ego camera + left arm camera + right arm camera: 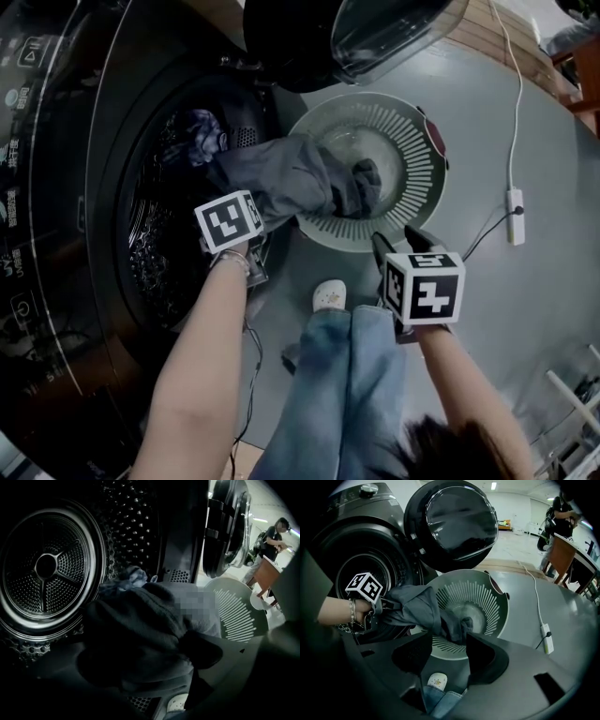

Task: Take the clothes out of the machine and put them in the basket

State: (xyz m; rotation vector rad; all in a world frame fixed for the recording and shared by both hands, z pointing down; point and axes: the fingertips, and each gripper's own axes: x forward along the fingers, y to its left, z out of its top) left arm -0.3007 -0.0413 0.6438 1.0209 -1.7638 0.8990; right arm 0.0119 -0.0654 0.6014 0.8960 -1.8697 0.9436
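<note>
Head view steeply down; gripper views close, low — all share basket (418, 150).

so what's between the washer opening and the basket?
A grey garment bridges them, draped from the washer opening into the basket; clearest in the head view.

The machine (56, 234) is running off the head view's left edge, its panel print too small to read. There the cube (228, 220) is hiding the jaws of the left gripper (253, 267). The garment (281, 178) is covering part of the rim of the basket (417, 127).
</note>
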